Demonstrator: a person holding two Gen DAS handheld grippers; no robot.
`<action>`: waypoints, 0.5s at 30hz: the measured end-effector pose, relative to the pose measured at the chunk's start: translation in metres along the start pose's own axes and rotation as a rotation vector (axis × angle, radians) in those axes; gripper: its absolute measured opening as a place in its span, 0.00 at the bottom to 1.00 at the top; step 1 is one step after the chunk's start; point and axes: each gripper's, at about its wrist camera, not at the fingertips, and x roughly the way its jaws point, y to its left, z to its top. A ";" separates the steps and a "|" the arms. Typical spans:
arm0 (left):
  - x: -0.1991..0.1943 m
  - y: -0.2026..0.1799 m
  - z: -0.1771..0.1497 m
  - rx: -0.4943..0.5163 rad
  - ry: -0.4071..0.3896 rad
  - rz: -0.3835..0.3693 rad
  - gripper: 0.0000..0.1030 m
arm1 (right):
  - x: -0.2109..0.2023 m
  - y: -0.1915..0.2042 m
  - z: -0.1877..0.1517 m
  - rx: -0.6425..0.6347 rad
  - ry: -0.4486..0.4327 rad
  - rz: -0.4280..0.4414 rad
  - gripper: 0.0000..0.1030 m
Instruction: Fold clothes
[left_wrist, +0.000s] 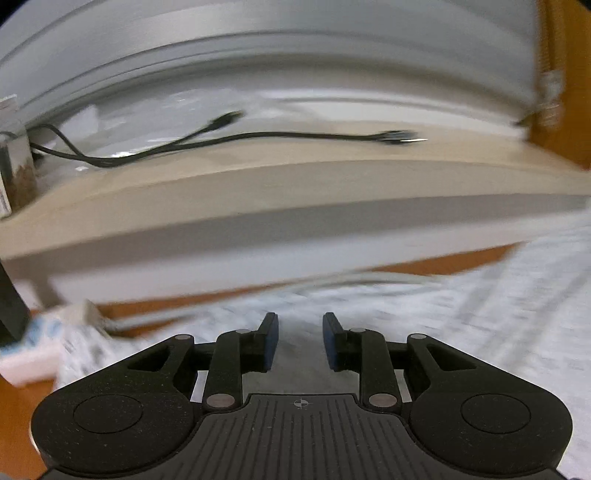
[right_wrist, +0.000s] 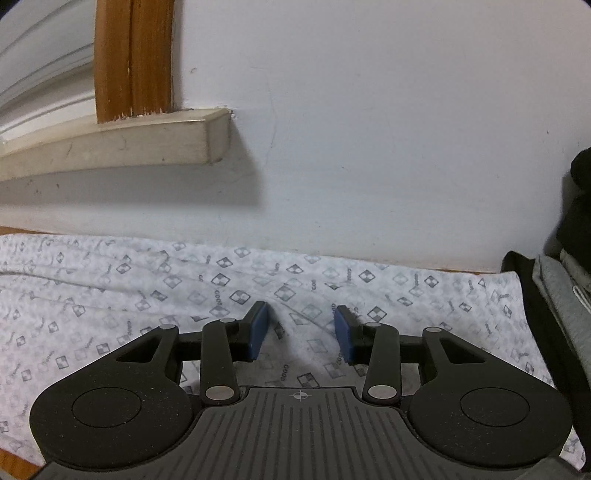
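Both grippers, left gripper (left_wrist: 300, 341) and right gripper (right_wrist: 300, 330), gape empty; patterned garment (right_wrist: 184, 291) lies flat directly beneath, long axis crosswise.

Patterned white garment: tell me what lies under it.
An orange-brown wooden surface shows beyond the patterned white garment at its near-left corner and along the far edge by the wall. Whatever else lies beneath stays covered.

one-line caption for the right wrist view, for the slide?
Right gripper, jaws open and empty, over a white patterned garment spread flat against the wall, dark clothes piled to its right.
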 end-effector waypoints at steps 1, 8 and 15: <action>-0.005 -0.006 -0.004 0.013 0.004 -0.030 0.36 | 0.001 0.000 0.000 -0.001 0.000 -0.001 0.39; -0.002 -0.024 -0.016 0.074 0.042 -0.045 0.37 | 0.005 0.002 0.002 -0.011 -0.001 -0.007 0.39; 0.030 -0.016 -0.002 0.082 0.013 0.062 0.36 | 0.010 0.005 0.003 -0.041 -0.006 -0.014 0.39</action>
